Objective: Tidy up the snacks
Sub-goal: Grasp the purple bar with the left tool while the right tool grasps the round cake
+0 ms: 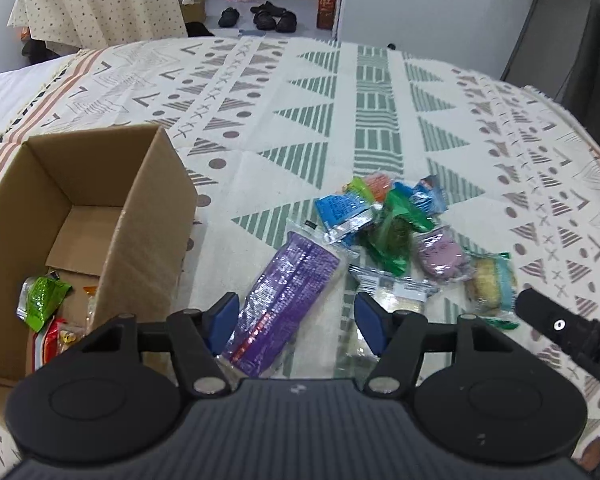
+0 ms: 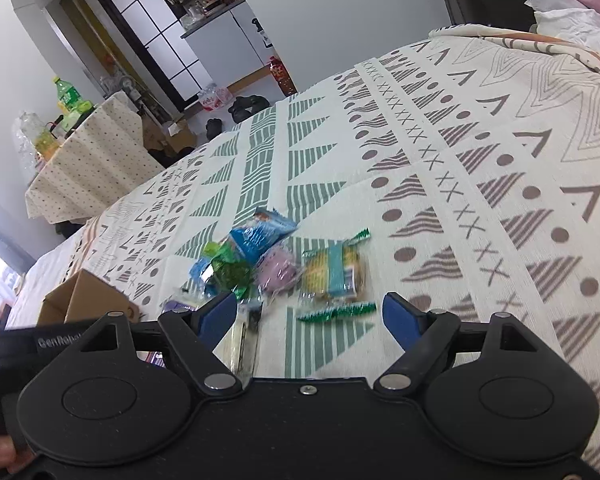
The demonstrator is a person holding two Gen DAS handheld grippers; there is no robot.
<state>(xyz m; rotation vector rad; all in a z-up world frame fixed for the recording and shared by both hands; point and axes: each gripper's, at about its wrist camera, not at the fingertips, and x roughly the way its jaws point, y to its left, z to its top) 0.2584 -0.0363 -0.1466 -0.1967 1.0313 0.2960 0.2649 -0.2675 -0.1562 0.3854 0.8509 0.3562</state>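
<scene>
Patterned tablecloth — cardboard box at left holding a few snacks, purple packet between the spread-wide left gripper fingers, snack pile beyond; right gripper gapes empty above yellow-blue packet.

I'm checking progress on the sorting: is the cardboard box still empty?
No. In the left wrist view the cardboard box already holds several packets, among them a green packet at its bottom.
</scene>
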